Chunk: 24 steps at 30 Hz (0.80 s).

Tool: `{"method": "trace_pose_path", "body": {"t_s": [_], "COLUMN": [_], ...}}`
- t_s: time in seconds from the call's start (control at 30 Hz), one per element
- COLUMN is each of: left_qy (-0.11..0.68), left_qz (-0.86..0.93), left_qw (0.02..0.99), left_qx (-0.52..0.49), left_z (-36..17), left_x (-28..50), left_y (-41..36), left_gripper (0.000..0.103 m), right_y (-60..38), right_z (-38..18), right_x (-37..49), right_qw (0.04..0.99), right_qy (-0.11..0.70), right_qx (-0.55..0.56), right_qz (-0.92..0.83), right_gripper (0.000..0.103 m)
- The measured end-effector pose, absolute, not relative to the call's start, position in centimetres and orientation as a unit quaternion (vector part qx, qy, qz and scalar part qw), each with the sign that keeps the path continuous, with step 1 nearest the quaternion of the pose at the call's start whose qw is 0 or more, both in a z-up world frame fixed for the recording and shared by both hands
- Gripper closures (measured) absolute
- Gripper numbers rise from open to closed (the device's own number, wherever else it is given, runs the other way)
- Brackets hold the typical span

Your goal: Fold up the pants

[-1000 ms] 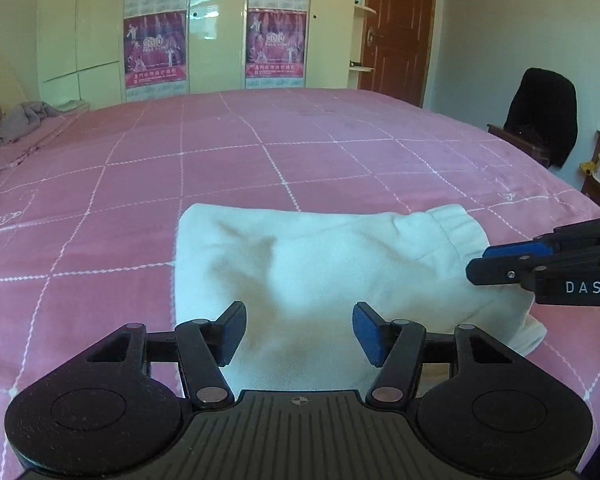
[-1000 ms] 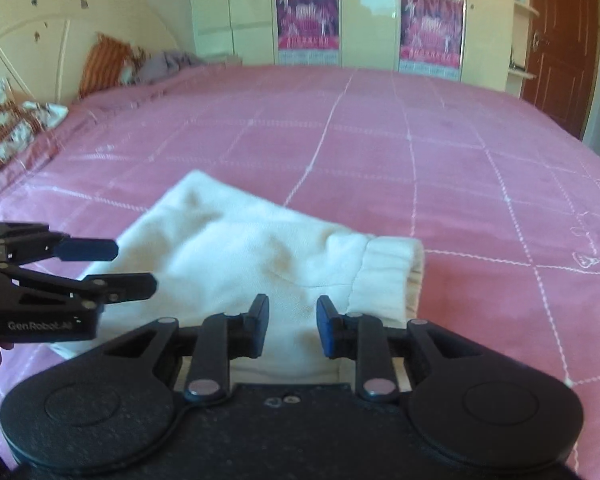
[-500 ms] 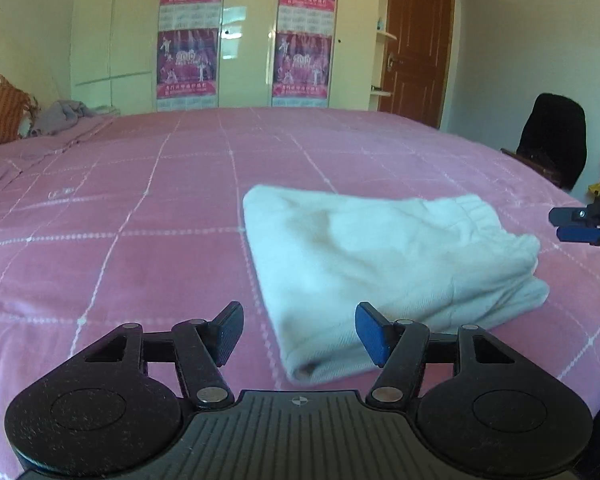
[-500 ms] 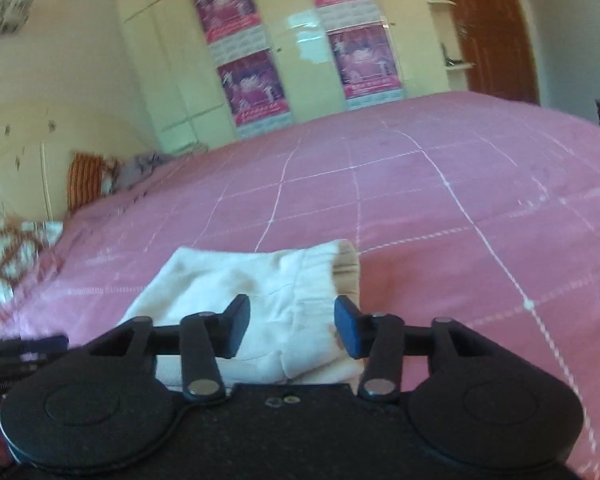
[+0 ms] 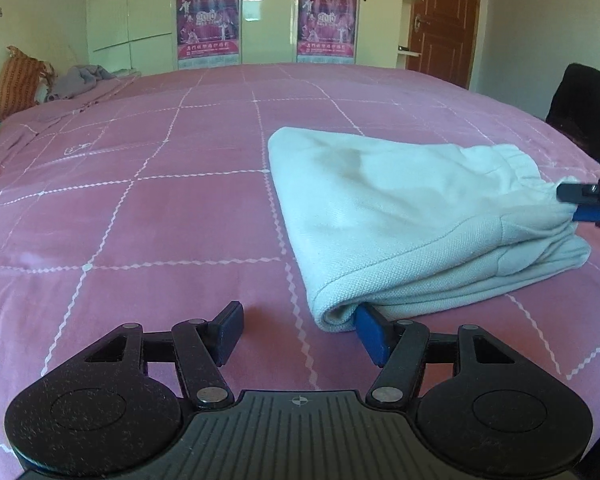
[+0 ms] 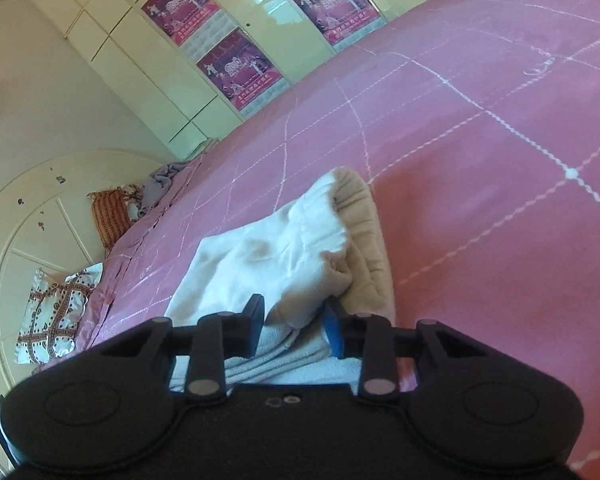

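Note:
The white pants [image 5: 400, 208] lie folded into a thick rectangle on the pink bed [image 5: 160, 208]. My left gripper [image 5: 300, 332] is open, low at the near folded corner; its right finger [image 5: 374, 334] touches the fold's edge. My right gripper [image 6: 294, 326] is open and tilted, its fingers on either side of the waistband end of the pants [image 6: 300, 248], with cloth between them. It also shows at the right edge of the left wrist view [image 5: 584, 202], at the elastic waistband.
A wardrobe with pink posters [image 5: 208, 12] stands behind the bed. Pillows [image 6: 56, 312] and a grey cloth [image 5: 80, 80] lie by the headboard. A black chair [image 5: 584, 108] and a brown door [image 5: 444, 12] are at the right.
Both grippers have dropped low to the bed. The left has shifted to the pants' near left corner. The right has tilted and pushed its open fingers around the waistband end.

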<state>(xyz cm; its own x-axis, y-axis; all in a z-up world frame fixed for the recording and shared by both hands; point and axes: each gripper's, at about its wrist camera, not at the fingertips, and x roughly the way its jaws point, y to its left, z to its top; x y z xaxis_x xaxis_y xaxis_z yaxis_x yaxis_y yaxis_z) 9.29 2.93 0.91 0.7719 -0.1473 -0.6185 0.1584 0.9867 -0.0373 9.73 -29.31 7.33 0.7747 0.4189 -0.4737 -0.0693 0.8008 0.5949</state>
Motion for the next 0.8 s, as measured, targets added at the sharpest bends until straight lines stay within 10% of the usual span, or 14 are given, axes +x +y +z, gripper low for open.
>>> {"method": "trace_pose_path", "body": {"t_s": [0.4,0.8], "left_qy": [0.333,0.33], "left_qz": [-0.074,-0.083], "left_qw": [0.94,0.94], "left_qx": [0.001,-0.021], "left_z": [0.1,0.3], "left_x": [9.9,9.9], "left_y": [3.2,3.5], "left_gripper": [0.036,0.036], "right_y": [-31.0,-32.4], "right_z": [4.9,5.0], "right_x": [10.0,8.2], "right_qw": [0.872,0.842], "right_qy": [0.325,0.331], "right_qx": [0.352,0.41], "right_qz": [0.098,0.114], "right_gripper": [0.086,0.064]}}
